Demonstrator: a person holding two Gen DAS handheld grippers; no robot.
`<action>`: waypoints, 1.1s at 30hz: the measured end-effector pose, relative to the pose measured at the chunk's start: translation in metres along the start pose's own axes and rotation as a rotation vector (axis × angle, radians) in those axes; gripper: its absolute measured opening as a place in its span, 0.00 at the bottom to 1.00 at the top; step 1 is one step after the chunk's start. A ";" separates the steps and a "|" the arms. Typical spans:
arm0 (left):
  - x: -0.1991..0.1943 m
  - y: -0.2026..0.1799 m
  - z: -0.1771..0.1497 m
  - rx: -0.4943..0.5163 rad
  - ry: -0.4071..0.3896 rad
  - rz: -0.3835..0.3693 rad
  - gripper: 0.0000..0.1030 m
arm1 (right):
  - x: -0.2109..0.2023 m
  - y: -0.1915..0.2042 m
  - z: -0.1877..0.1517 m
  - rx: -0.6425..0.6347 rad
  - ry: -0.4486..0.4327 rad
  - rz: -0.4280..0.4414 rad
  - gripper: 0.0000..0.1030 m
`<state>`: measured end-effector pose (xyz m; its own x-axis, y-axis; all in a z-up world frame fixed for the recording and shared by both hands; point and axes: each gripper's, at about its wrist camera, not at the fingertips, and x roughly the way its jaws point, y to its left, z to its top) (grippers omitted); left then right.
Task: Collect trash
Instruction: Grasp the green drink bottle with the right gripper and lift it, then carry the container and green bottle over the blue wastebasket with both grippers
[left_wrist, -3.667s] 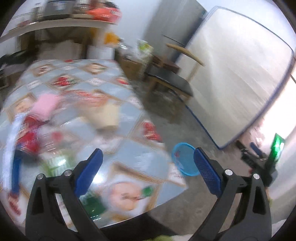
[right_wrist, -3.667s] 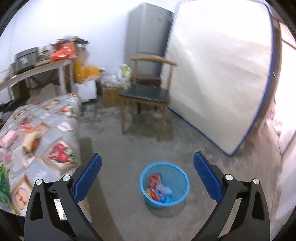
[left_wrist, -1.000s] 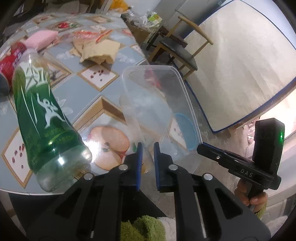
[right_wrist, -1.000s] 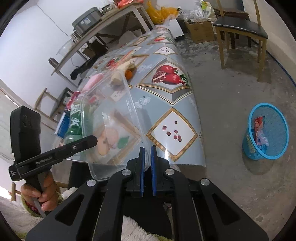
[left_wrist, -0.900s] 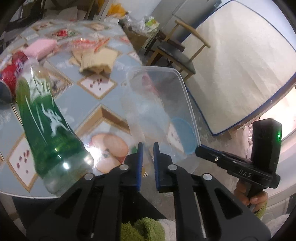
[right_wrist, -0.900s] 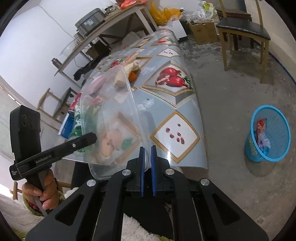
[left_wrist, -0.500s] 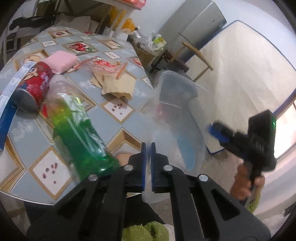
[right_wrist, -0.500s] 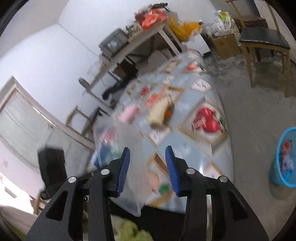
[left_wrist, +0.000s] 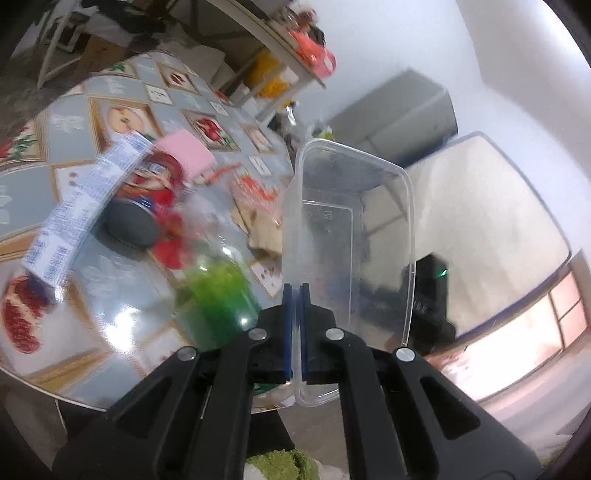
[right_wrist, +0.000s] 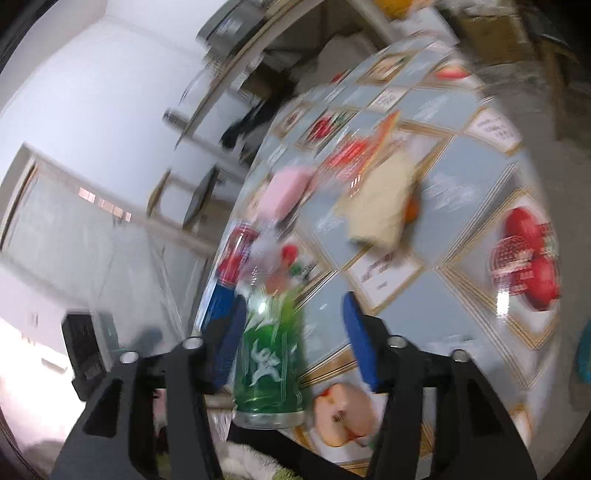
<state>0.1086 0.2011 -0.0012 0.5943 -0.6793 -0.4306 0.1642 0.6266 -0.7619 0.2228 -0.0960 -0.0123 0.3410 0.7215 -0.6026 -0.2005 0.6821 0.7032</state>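
Your left tongs (left_wrist: 294, 328) are squeezed tight on the thin rim of the clear plastic food box (left_wrist: 347, 236), and the box stands up on its edge in the air, just past the near edge of the bench (left_wrist: 122, 92) with the fruit-picture cloth. Your right tongs (right_wrist: 299, 343) have just been opening and now stand apart with nothing pinched. The green plastic bottle (right_wrist: 269, 362) lies on the bench, and its bottom end sits in the gap between the two blue pads, closer to the left pad; the blur hides whether that pad touches it. In the left view the same bottle is a green smear just left of the tongs. Further back on the bench lie a red can (right_wrist: 238, 251), a soft pink pack (right_wrist: 284, 192), a tan paper wrapper (right_wrist: 380, 199) and a red-striped see-through wrapper (right_wrist: 354, 147). A long white and blue label strip (left_wrist: 81, 206) lies beside the can.
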 end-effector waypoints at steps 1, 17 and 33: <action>-0.010 0.008 0.003 -0.014 -0.013 0.003 0.02 | 0.011 0.005 -0.002 -0.014 0.034 0.012 0.57; -0.052 0.082 -0.019 -0.146 0.057 0.199 0.02 | 0.109 0.046 -0.006 -0.081 0.242 -0.010 0.55; 0.026 0.055 -0.041 -0.068 0.220 0.205 0.02 | 0.002 0.004 -0.061 -0.028 0.082 -0.293 0.52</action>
<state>0.1009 0.2022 -0.0736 0.4233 -0.6125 -0.6675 0.0008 0.7371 -0.6758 0.1666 -0.0850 -0.0341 0.3128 0.5003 -0.8073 -0.1304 0.8646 0.4853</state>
